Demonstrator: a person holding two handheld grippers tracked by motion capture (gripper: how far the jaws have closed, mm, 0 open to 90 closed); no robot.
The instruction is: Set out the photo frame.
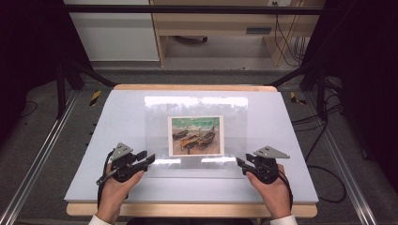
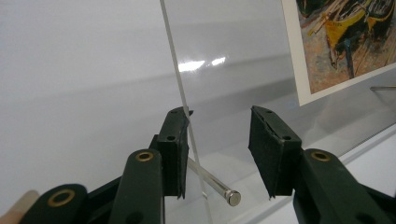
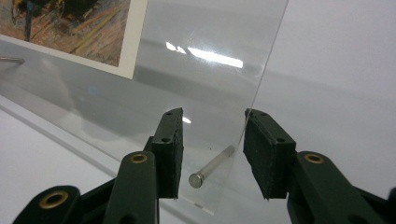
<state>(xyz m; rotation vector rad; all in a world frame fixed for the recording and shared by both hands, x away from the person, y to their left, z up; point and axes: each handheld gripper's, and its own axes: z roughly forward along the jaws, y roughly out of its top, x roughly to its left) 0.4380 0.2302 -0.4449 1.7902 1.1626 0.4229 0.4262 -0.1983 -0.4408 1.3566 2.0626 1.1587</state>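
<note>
A clear acrylic sheet lies on the white mat with a painted boat picture under its middle. My left gripper is at the sheet's near left corner and my right gripper at its near right corner; both are open. In the left gripper view the sheet's edge runs just past the left jaw of the gripper, and a small metal pin lies between the jaws. In the right gripper view the gripper straddles the sheet corner and another pin. The picture is farther off.
The white mat covers a wooden table. Metal rails run along both sides. Black cables lie on the floor to the right, and wooden furniture stands beyond the table.
</note>
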